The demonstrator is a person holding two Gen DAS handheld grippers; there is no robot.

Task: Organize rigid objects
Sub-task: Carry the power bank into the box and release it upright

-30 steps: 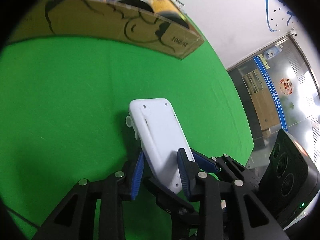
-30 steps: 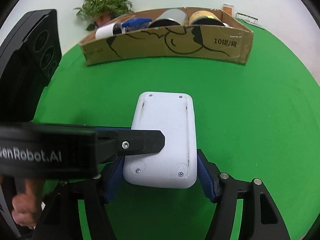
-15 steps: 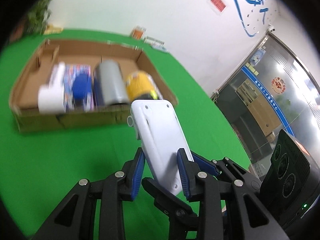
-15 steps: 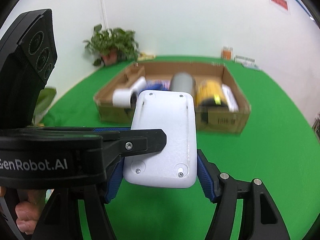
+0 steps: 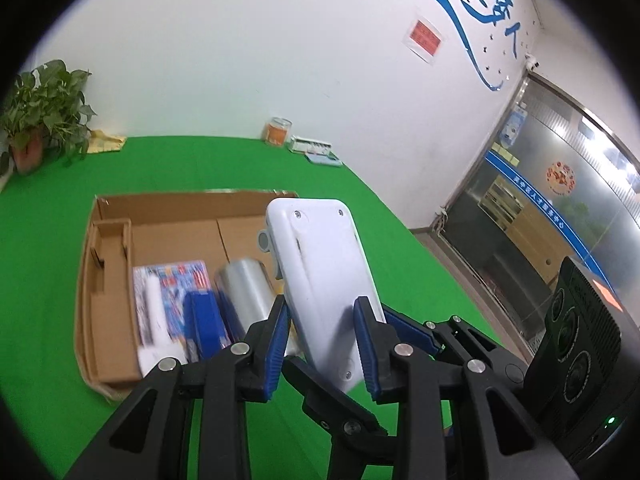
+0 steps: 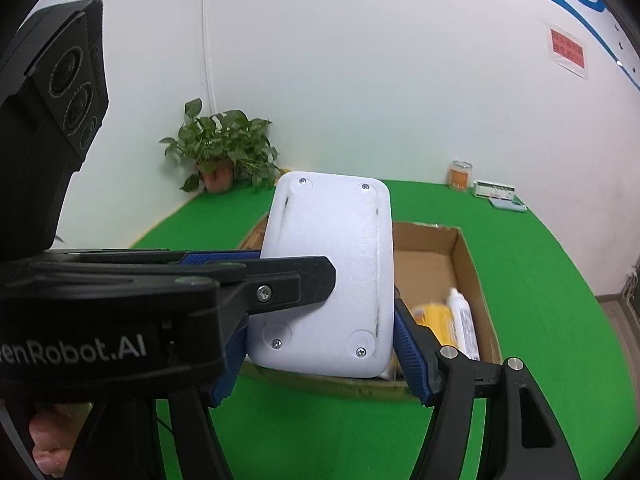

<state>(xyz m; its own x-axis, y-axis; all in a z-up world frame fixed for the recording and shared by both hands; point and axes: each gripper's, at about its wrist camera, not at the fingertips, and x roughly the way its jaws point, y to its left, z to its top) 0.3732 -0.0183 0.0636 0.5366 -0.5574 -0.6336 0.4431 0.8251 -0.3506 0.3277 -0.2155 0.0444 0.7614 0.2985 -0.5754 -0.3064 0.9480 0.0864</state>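
Note:
Both grippers hold one white plastic device (image 5: 320, 268), seen from its screwed back, in the air above the near side of an open cardboard box (image 5: 108, 248). My left gripper (image 5: 322, 344) is shut on its thin edges. My right gripper (image 6: 320, 344) is shut on its wide sides (image 6: 332, 276). The left gripper's finger crosses the right wrist view (image 6: 280, 284). In the box lie a silver cylinder (image 5: 244, 288), a blue item (image 5: 204, 324), a white tube on a printed pack (image 5: 154, 304), a yellow pack (image 6: 434, 316) and a white bottle (image 6: 464, 324).
The box (image 6: 464, 256) stands on a green cloth table (image 5: 48, 208). A potted plant (image 6: 224, 152) stands at the far left corner. An orange jar (image 6: 460, 174) and small flat boxes (image 6: 496, 192) sit by the back wall. The box's far half shows bare cardboard.
Both grippers have lifted the white device off the table and carried it forward and up; the box now lies below it and its contents show.

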